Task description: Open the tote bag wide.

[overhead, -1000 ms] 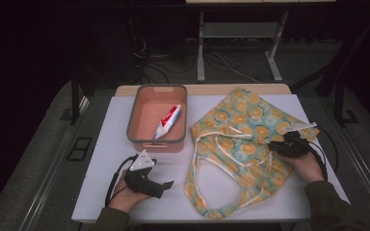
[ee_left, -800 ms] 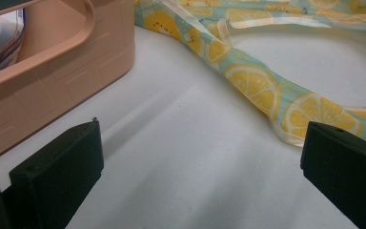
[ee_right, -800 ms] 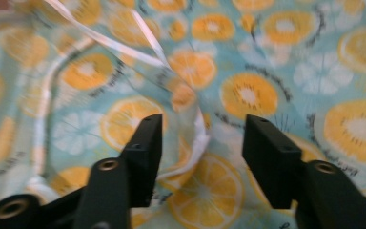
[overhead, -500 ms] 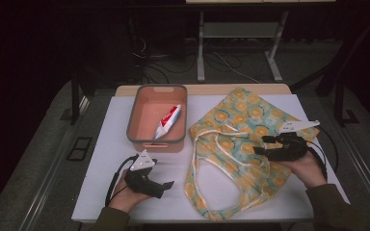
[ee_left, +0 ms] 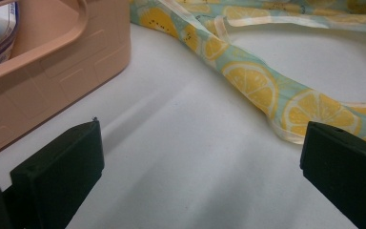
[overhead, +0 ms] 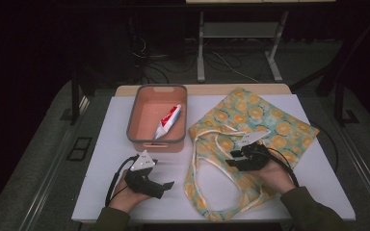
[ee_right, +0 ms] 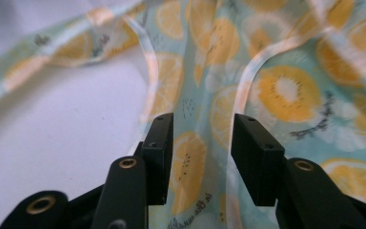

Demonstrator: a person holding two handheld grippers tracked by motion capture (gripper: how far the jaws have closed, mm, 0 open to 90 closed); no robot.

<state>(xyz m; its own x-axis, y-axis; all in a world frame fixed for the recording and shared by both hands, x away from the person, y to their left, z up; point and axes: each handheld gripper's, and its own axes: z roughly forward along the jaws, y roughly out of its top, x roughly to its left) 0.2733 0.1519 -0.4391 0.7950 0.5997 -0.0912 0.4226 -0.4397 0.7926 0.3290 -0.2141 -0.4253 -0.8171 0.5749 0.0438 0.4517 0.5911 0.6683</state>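
Dark room w/ cables on the floor behind; white table (overhead: 111, 130) in front, and the pink bin (overhead: 137, 120) at its back-left serves as landmark. Bin is hard plastic, rounded corners, grey rim; a red-and-white toothpaste tube (overhead: 167, 121) lies slanted inside.

Left gripper (overhead: 166, 184) sits on the table just in front of the bin, jaws spread wide w/ nothing but bare tabletop between them; same spot as a sec ago.

Right of the bin lies the tote bag (overhead: 270, 120): soft thin cloth, teal w/ yellow lemon slices, wrinkled, cream straps (overhead: 197, 159) looping toward the front edge.

Right gripper (overhead: 232, 162) was over the bag's far-right side a sec ago; it has since slid across toward the bin and now hovers over the bag's mouth edge by the straps. Its jaws have just been closing after a wider spread. Right gripper view shows a fold of cloth (ee_right: 195, 157) between them, but I see gaps on both sides, so pads aren't pressing: not clamped yet.

My read: it's setting up to pinch the bag's rim and open it, prob so the tube can go in. Limp cloth may slip or bunch.
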